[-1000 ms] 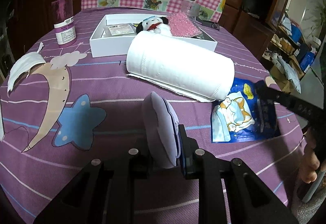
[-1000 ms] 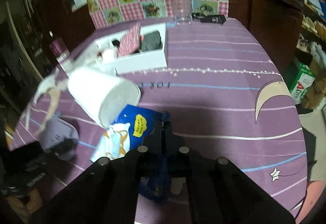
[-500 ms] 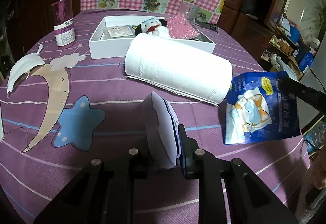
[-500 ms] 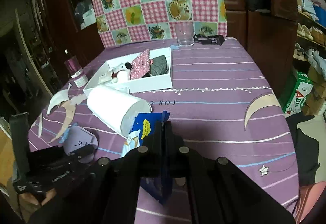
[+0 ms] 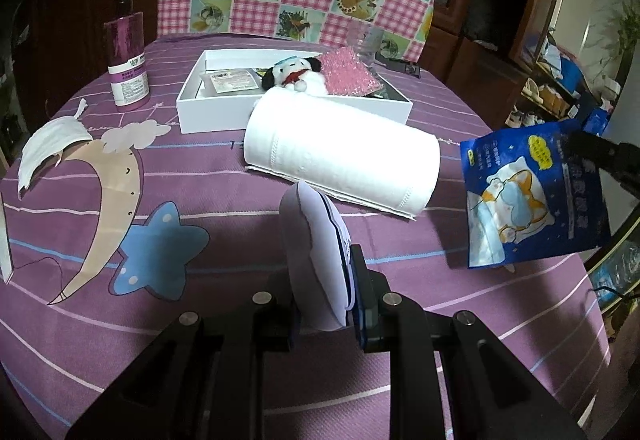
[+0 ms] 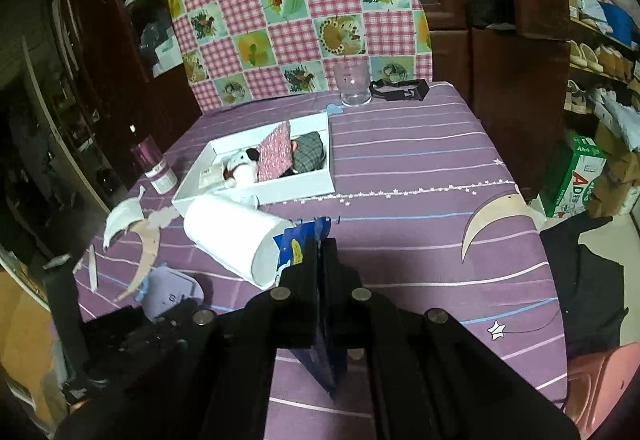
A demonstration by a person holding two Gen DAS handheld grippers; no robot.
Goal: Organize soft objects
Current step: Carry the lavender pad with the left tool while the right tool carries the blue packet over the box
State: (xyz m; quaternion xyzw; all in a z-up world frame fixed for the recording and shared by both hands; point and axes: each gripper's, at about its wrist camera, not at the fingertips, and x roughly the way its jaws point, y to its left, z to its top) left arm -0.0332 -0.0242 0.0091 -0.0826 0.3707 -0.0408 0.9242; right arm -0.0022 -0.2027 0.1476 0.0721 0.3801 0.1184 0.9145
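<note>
My left gripper (image 5: pixel 322 280) is shut on a lavender cloud-shaped pad (image 5: pixel 316 252), held upright over the purple tablecloth. My right gripper (image 6: pixel 320 252) is shut on a blue pouch with a cartoon cat (image 5: pixel 532 196), which hangs clear of the table at the right; in the right wrist view the pouch (image 6: pixel 294 250) shows edge-on between the shut fingers. A white paper roll (image 5: pixel 344 156) lies on its side mid-table. Behind it the white box (image 5: pixel 208 112) holds a black-and-white plush dog (image 5: pixel 292 74), a pink sponge cloth (image 5: pixel 348 78) and a flat packet.
A purple pump bottle (image 5: pixel 126 60) stands at the back left. A white face mask (image 5: pixel 48 144) lies at the left. A glass cup (image 6: pixel 352 84) and a black object (image 6: pixel 400 90) stand at the far edge. A checked cloth covers the chair behind.
The right gripper has lifted the blue pouch off the table and carried it up and to the right. The left gripper has stayed in place with the lavender pad.
</note>
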